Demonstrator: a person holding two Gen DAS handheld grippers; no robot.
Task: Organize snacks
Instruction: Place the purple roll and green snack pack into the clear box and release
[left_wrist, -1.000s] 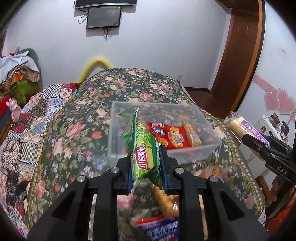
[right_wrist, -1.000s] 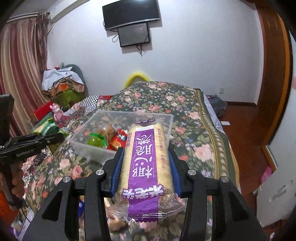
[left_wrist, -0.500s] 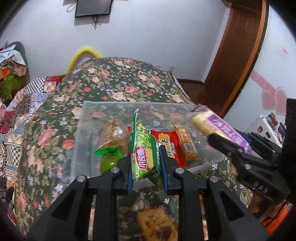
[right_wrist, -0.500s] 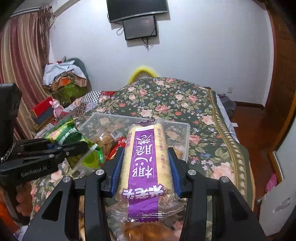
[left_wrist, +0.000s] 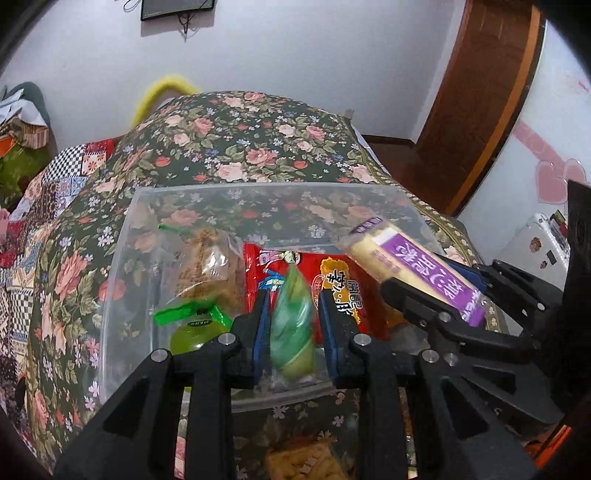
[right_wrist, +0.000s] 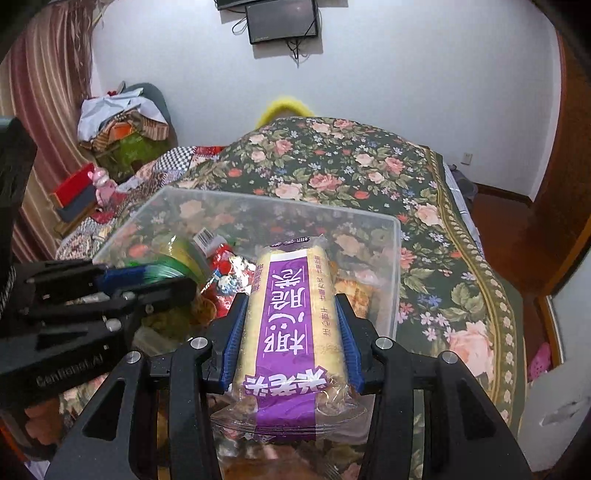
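Observation:
A clear plastic bin sits on the floral bedspread and holds a red snack bag, a brown snack pack and a green jelly cup. My left gripper is over the bin's near side; its jaws stand apart around a blurred green snack packet, which looks loose between them. My right gripper is shut on a long purple-and-yellow wafer pack, held over the bin's right near corner; it also shows in the left wrist view.
More snack packs lie on the bedspread in front of the bin, one tan pack just below my left gripper. A pile of clothes is at the far left. A wooden door stands at the right.
Both grippers moved forward over the bin. My left gripper's jaws widened and the green packet dropped lower between them, blurred. The right gripper kept its hold on the wafer pack.

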